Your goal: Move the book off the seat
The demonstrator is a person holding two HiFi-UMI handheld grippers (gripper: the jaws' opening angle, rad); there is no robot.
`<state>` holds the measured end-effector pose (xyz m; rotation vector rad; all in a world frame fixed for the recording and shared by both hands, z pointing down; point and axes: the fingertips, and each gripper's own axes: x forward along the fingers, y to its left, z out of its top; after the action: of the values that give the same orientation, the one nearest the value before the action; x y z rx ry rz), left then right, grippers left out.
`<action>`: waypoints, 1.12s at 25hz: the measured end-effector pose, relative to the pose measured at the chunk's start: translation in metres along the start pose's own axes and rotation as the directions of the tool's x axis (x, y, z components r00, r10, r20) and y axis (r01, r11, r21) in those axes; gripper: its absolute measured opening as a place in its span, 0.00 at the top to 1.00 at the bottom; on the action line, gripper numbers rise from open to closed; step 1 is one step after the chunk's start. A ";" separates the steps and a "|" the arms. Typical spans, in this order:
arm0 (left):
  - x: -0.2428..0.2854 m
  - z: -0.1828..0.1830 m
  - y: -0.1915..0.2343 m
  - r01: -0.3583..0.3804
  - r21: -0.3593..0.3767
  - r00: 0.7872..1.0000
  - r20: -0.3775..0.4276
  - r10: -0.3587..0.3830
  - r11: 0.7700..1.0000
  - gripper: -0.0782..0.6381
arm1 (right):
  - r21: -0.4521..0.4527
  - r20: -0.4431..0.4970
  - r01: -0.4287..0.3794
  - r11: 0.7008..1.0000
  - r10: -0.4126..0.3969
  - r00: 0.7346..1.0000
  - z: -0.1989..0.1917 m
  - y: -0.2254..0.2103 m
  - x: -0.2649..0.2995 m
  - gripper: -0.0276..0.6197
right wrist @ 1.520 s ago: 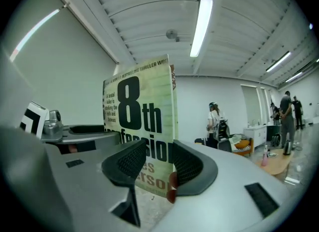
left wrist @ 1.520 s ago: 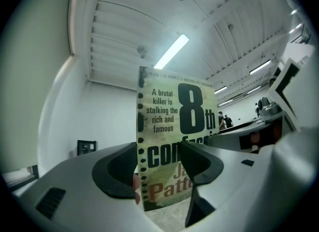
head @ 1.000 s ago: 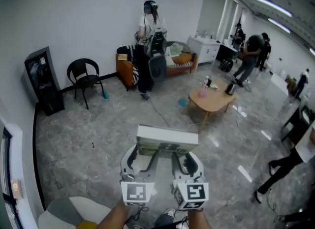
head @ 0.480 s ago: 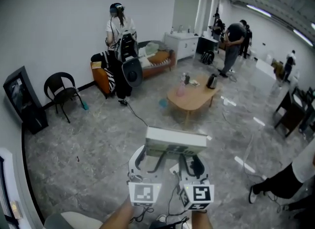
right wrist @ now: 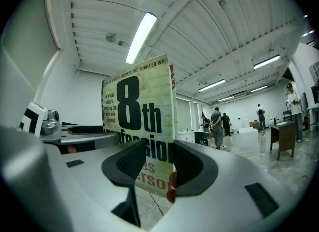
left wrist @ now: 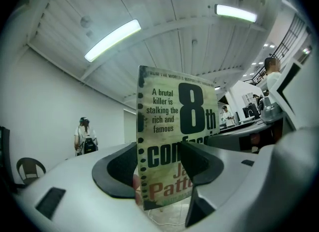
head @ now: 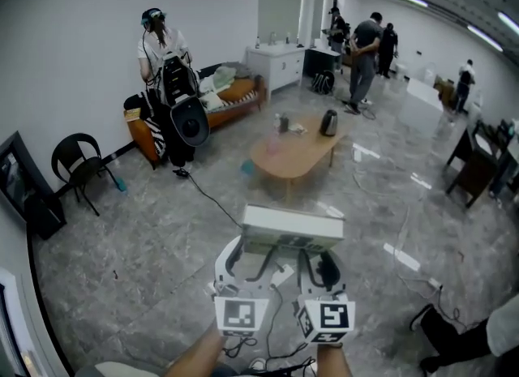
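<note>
Book (head: 292, 229), pale green cover, bold black "8th" — left hand-held gripper (left wrist: 167, 168), right hand-held gripper (right wrist: 154, 163), both clamped on it

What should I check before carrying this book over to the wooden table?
1. Left hand-held gripper shut on the book: ok.
2. Right hand-held gripper shut on the book: ok.
3. Book lifted, held in the air over the floor: ok.
4. Bare spot on the near end of the wooden table: ok.
5. Path free: not ok, a cable lies across the floor.
6. Grip firm enough for walking: cannot tell.
</note>
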<state>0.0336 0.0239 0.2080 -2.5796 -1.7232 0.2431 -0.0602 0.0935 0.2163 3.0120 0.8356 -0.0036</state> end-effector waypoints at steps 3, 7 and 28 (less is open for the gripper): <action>0.024 -0.002 -0.013 0.024 -0.011 1.000 -0.001 -0.024 1.000 0.50 | 0.002 0.006 0.026 1.000 -0.026 1.000 0.001 -0.023 0.009 0.69; 0.057 -0.012 -0.022 0.059 -0.023 0.998 -0.009 -0.059 0.998 0.50 | -0.006 0.002 0.061 0.998 -0.061 0.998 -0.006 -0.048 0.028 0.69; 0.295 -0.046 0.064 0.182 -0.065 0.983 0.043 -0.179 0.981 0.50 | -0.051 -0.016 0.187 0.981 -0.188 0.982 -0.003 -0.113 0.258 0.69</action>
<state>0.2095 0.2733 0.2132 -2.4573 -1.9983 0.2306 0.1030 0.3236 0.2163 2.8803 1.1018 0.0459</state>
